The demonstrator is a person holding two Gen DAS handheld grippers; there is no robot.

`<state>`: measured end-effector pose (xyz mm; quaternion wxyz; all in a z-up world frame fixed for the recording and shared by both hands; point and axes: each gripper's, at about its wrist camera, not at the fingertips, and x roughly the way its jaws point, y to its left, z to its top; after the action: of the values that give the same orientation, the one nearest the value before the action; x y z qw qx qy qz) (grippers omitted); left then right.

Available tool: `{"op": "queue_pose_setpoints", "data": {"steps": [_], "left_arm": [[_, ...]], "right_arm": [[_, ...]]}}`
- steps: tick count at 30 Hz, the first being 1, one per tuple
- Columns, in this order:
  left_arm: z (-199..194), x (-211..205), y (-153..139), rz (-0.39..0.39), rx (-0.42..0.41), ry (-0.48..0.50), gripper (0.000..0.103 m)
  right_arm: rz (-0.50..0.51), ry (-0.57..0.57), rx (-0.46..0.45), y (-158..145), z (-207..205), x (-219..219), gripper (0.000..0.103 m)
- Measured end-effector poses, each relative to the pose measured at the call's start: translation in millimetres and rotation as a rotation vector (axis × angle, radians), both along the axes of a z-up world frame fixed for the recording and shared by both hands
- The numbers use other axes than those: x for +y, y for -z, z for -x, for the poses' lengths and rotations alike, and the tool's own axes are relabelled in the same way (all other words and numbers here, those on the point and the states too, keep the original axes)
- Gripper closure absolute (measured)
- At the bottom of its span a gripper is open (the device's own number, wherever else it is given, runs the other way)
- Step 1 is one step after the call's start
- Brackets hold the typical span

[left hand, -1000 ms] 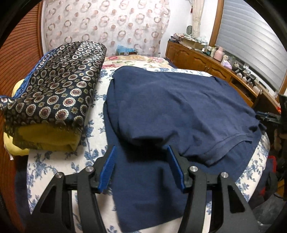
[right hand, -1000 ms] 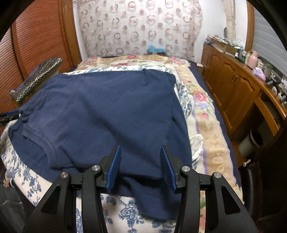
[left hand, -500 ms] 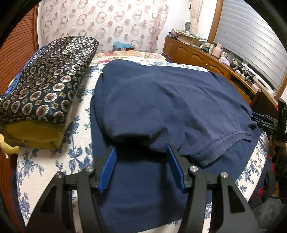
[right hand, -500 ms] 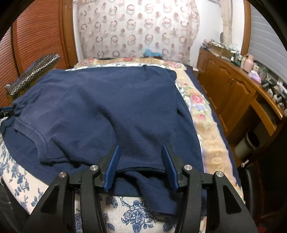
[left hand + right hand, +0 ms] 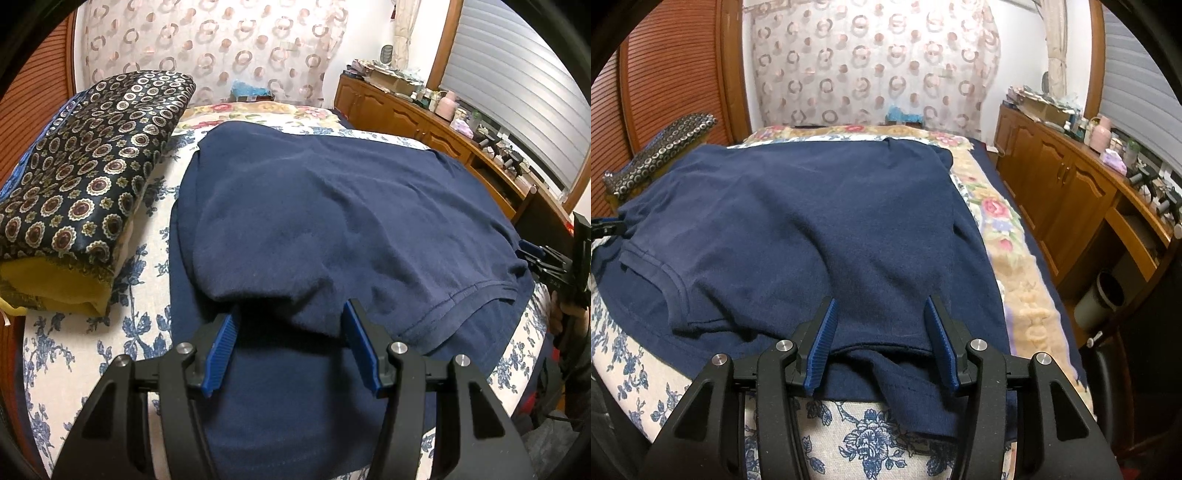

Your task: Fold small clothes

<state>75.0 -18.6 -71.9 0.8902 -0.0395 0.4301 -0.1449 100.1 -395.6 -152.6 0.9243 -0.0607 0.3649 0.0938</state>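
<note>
A navy blue garment [image 5: 332, 206] lies spread on the bed, its near part doubled over onto itself. In the left wrist view the rounded fold sits at the tips of my left gripper [image 5: 293, 308]. Its blue pads [image 5: 221, 350] stand wide apart and do not press the cloth. In the right wrist view the garment [image 5: 812, 221] has its upper layer's hem lying between the fingers of my right gripper [image 5: 881, 300], which is open too. The right gripper [image 5: 535, 258] also shows at the garment's far corner, held by a hand.
A folded quilt with a ring pattern [image 5: 92, 166] lies left of the garment on the floral sheet [image 5: 92, 350]. A wooden cabinet [image 5: 1052, 184] with cluttered top runs along the bed's right side, with a bin [image 5: 1104, 299] below it. A slatted wooden door [image 5: 672, 74] stands at the left.
The left gripper has shifted along the bed, so the quilt sits further left and the fold looms larger. The right gripper's jaws have widened slightly; the garment fills more of its view.
</note>
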Motion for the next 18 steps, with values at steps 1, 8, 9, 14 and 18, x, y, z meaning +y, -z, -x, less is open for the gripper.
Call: {"op": "queue_pose_setpoints", "data": {"steps": [1,8,9,14,18], "left_arm": [[0,0,0,0.001,0.000,-0.001,0.046],[-2,2,-6,0.027,-0.035,0.001,0.047],[-2,3,-8,0.032,-0.043,-0.001,0.054],[-4,6,-5,0.033,-0.036,-0.008,0.071],[-6,4,0,0.025,-0.020,-0.011,0.071]], "right_arm": [[0.000,0.001,0.000,0,0,0,0.053],[0.015,0.011,0.000,-3,2,3,0.053],[0.014,0.012,0.001,-5,3,3,0.054],[-0.023,0.025,0.016,-10,0,-7,0.054],[-0.010,0.039,0.031,-10,-4,-7,0.054]]}}
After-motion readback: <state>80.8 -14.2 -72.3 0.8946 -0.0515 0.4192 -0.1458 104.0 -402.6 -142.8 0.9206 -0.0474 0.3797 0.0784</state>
